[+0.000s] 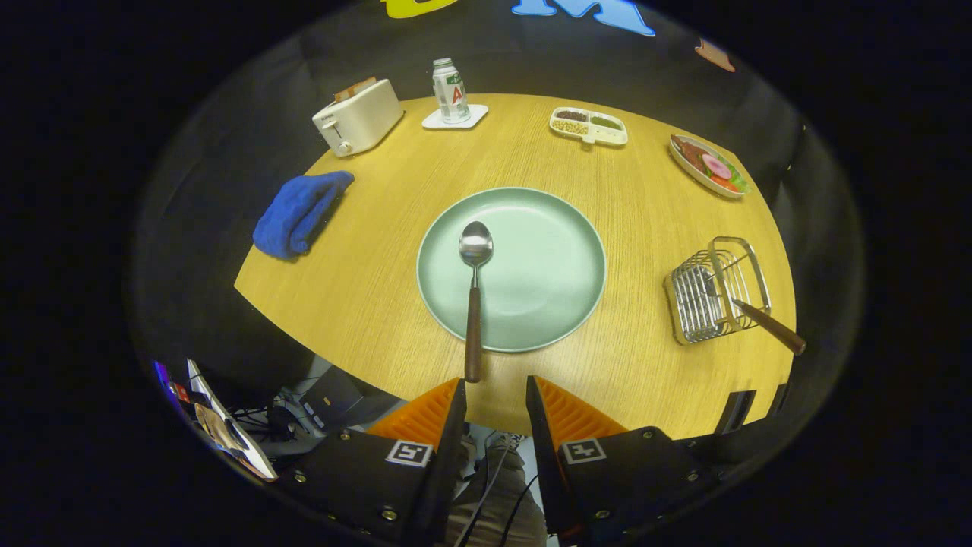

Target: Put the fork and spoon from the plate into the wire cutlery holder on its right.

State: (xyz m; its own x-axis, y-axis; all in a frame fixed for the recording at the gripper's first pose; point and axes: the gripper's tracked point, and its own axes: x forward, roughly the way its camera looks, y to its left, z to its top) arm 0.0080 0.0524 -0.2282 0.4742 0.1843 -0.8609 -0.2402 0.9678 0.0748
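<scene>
On the round wooden worktop (364, 296) a spoon (474, 296) lies on the green plate (547, 273), its handle reaching over the rim. The fork (767, 323) leans in the wire holder (710, 292) to the plate's right. The hand-held gripper (495, 395) gapes empty just short of the spoon handle.

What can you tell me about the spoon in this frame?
The spoon has a shiny metal bowl and a dark brown, wood-looking handle. It lies flat, bowl up, with the bowl resting on the green plate left of its middle. The handle crosses the plate's near rim and ends over the table, just ahead of the open claw, by its left finger. Nothing grips it.
</scene>
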